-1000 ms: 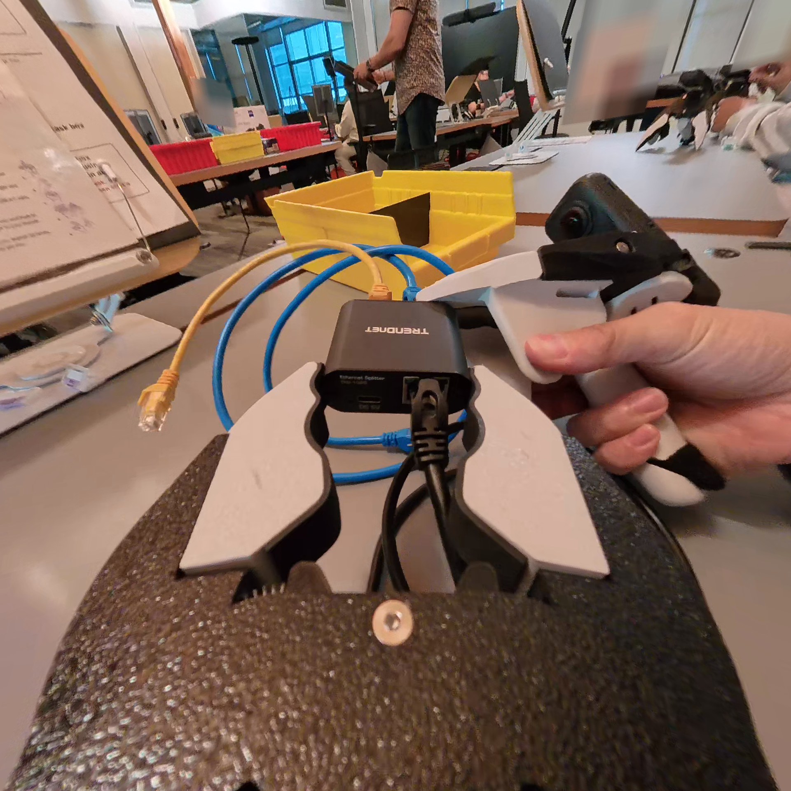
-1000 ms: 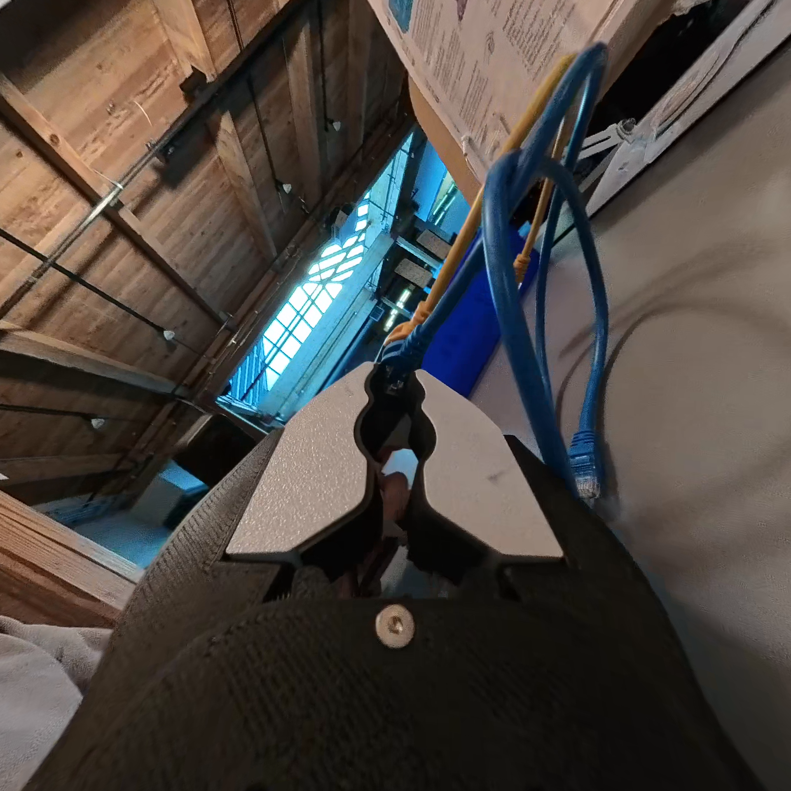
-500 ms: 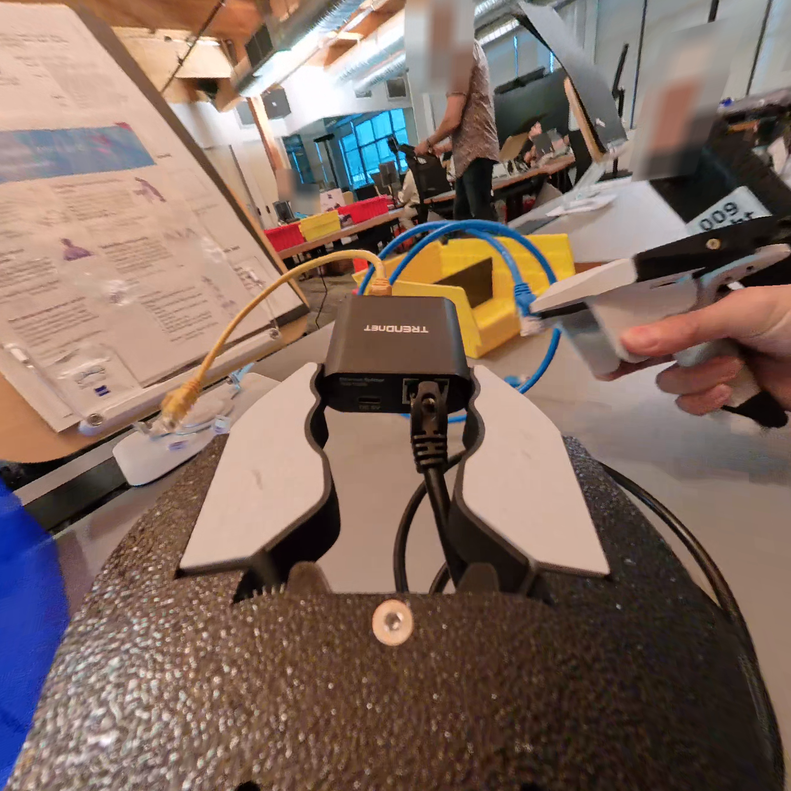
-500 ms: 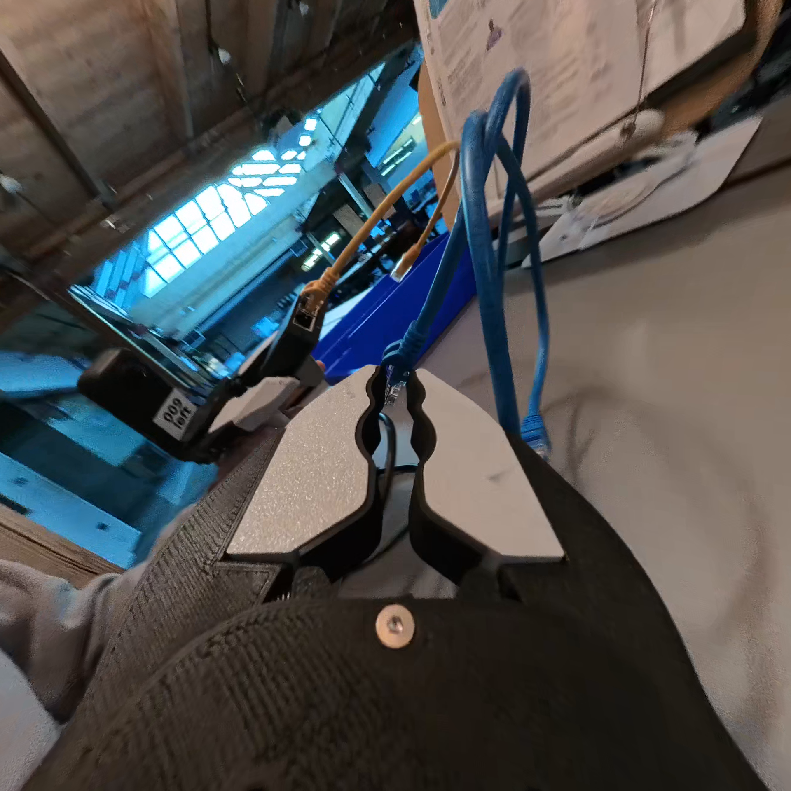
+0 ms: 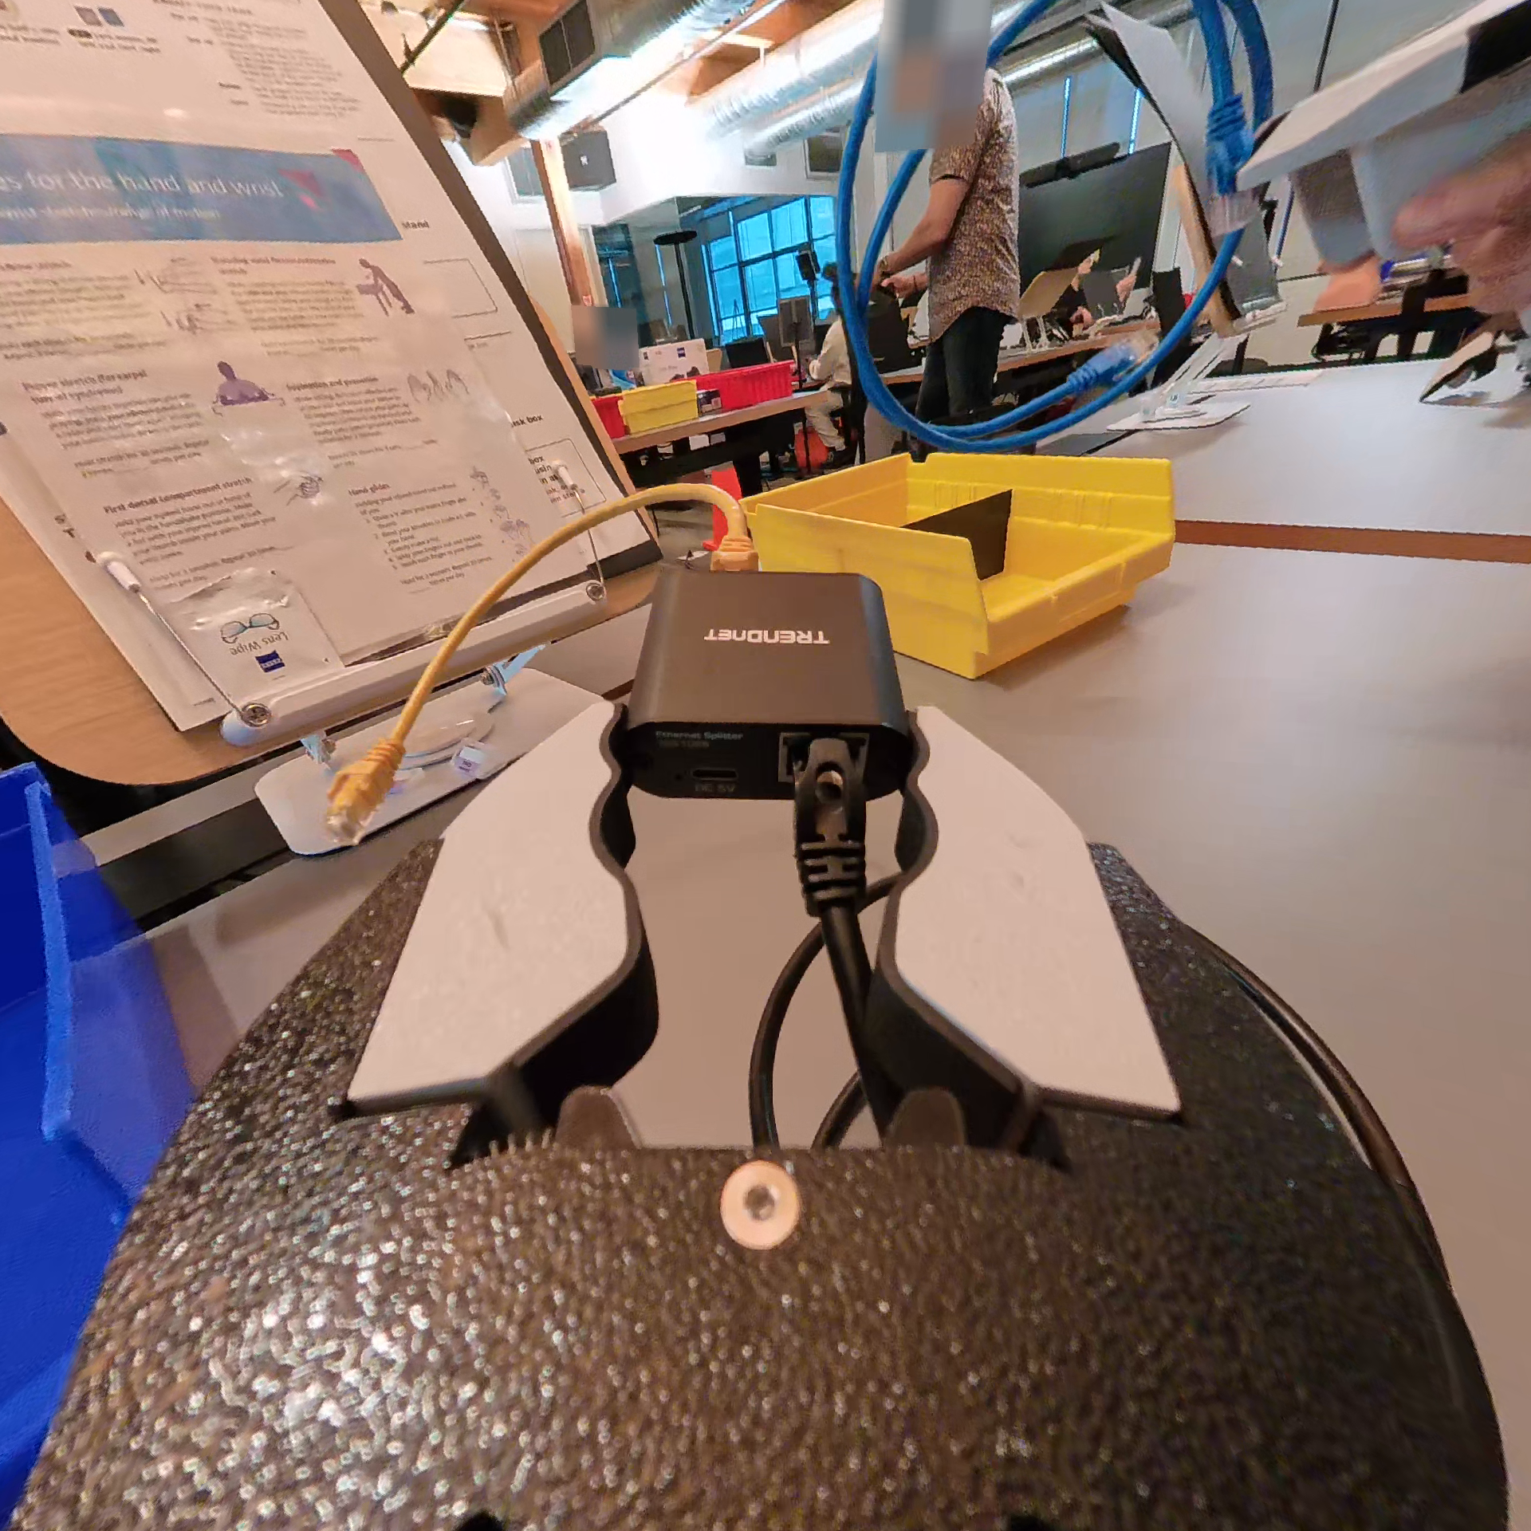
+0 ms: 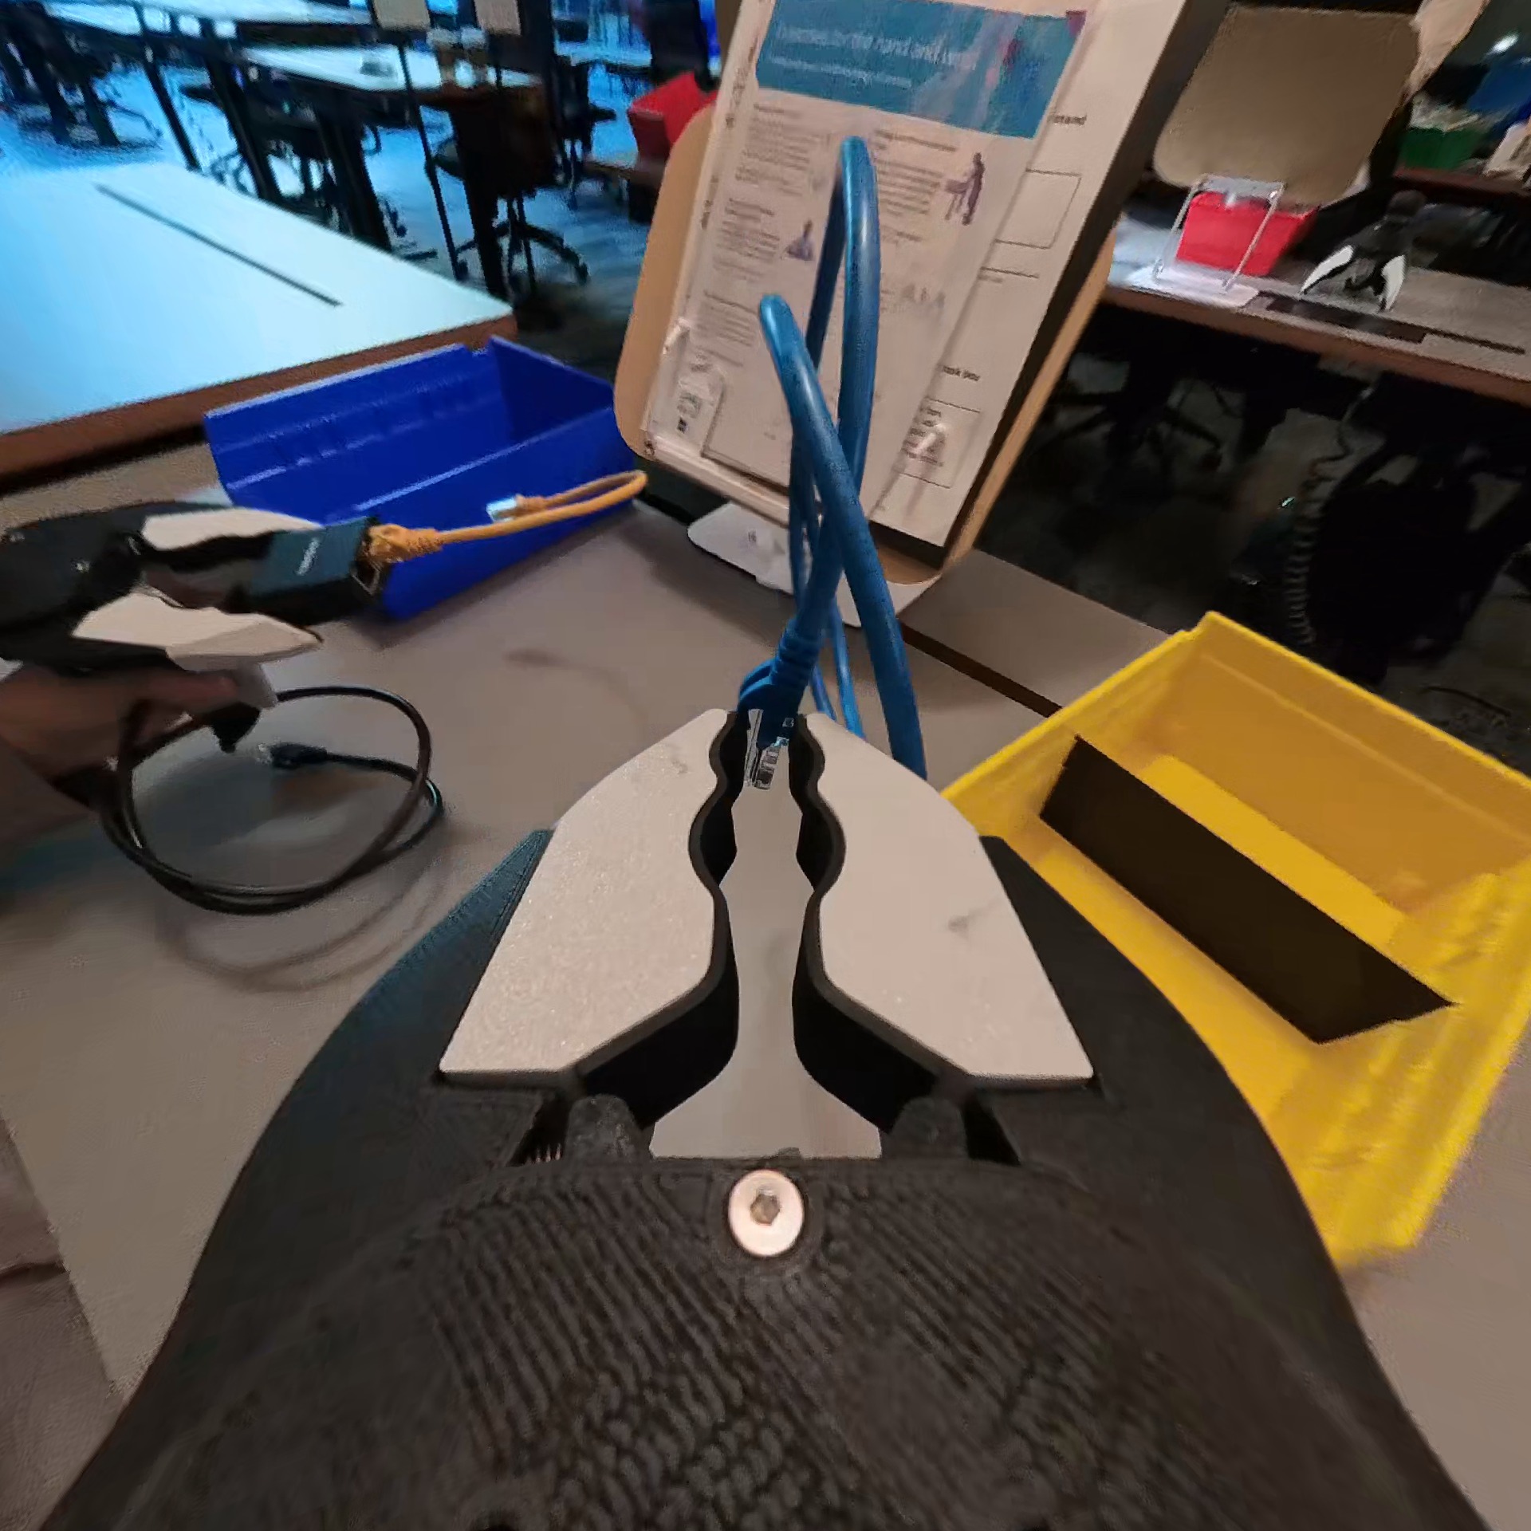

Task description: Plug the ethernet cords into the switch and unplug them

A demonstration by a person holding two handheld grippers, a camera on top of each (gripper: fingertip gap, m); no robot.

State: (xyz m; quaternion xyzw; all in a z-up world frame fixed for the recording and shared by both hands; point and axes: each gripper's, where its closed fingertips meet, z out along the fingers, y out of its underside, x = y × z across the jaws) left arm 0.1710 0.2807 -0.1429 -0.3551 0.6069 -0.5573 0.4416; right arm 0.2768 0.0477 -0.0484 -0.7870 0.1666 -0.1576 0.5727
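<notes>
My left gripper (image 5: pixel 764 750) is shut on the black switch (image 5: pixel 766 663) and holds it above the table. A black cord (image 5: pixel 828 837) is plugged into its near side. A yellow cord (image 5: pixel 530 572) is plugged into its far side, with its free plug (image 5: pixel 356 787) hanging loose. My right gripper (image 6: pixel 766 733) is shut on the plug of the blue cord (image 6: pixel 837 464), unplugged, looped upward. The blue cord (image 5: pixel 886 273) and right gripper (image 5: pixel 1359 108) show high at upper right in the left wrist view. The switch (image 6: pixel 311 559) in the left gripper (image 6: pixel 240 580) shows at left in the right wrist view.
A yellow bin (image 5: pixel 994 538) with a black divider stands on the grey table (image 5: pixel 1284 746), also in the right wrist view (image 6: pixel 1292 870). A blue bin (image 6: pixel 414 447) sits at the left. A tilted board with printed sheets (image 5: pixel 207 373) stands behind. A person (image 5: pixel 969 248) stands far back. Spacing between my two grippers at the tips: around 30 cm.
The right gripper has pulled the blue cord out of the switch and carried it up and away to the right. The left gripper lifted the switch off the table.
</notes>
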